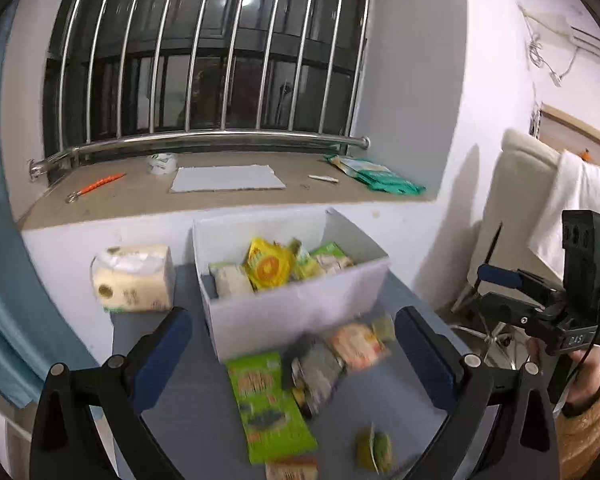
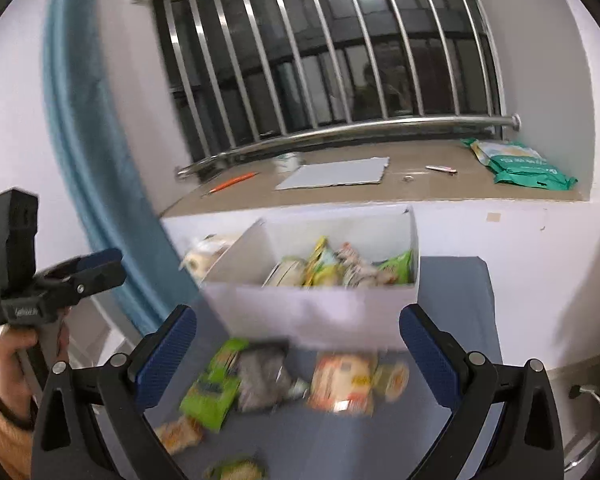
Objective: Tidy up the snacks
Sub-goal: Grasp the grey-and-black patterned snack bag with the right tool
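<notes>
Grey table below a barred window: loose snack packets (image 1: 300, 384) lie at its near edge before the white box (image 1: 296, 312), just ahead of the left gripper (image 1: 292, 344) and right gripper (image 2: 296, 344), both spread empty

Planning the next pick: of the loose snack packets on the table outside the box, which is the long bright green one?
The long green packet lying flat just in front of the white box, leftmost of the loose cluster; the grey packet and orange packet beside it are other colours.

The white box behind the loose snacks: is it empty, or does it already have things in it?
Partly filled. The white box has no lid on, and several packets, including a yellow packet, lie inside it below the rim.
</notes>
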`<state>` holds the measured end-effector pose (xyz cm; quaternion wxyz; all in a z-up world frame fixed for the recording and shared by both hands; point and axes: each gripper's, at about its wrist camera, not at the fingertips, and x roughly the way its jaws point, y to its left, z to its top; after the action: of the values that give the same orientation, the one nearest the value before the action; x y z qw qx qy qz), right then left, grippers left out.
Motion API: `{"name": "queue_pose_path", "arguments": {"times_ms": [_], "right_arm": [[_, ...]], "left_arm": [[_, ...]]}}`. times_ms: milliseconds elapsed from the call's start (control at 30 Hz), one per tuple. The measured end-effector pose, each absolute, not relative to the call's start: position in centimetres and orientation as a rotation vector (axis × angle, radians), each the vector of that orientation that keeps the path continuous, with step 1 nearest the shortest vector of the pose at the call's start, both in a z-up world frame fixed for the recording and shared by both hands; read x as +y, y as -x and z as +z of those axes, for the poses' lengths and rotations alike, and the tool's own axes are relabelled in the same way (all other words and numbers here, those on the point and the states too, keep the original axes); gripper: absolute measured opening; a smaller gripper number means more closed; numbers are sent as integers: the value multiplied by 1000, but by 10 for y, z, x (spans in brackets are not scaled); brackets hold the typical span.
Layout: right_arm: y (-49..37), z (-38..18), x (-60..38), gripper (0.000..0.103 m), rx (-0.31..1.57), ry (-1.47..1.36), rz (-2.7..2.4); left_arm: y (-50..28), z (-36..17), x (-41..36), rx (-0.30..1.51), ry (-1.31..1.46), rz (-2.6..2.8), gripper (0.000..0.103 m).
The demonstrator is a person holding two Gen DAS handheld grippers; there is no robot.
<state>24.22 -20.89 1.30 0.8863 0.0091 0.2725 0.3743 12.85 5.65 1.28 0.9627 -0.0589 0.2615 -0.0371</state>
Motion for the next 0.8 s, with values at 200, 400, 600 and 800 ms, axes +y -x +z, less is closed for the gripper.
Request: {"name": "queue_pose_path", "arguments": {"times_ms": [200, 400, 600, 800], "right_arm": [[-174, -17, -238, 103, 542, -29, 768], [-155, -63, -243, 103, 660, -64, 779], [-167, -77, -215, 103, 693, 4, 783], [-194, -88, -171, 103, 698, 166, 837]], "left_arm": [[-69, -31, 32, 595, 124, -77, 103], [-41, -65, 18, 637, 174, -93, 103], [-36, -71, 23, 648, 195, -86, 103], [-39, -79, 29, 663, 225, -94, 103]]}}
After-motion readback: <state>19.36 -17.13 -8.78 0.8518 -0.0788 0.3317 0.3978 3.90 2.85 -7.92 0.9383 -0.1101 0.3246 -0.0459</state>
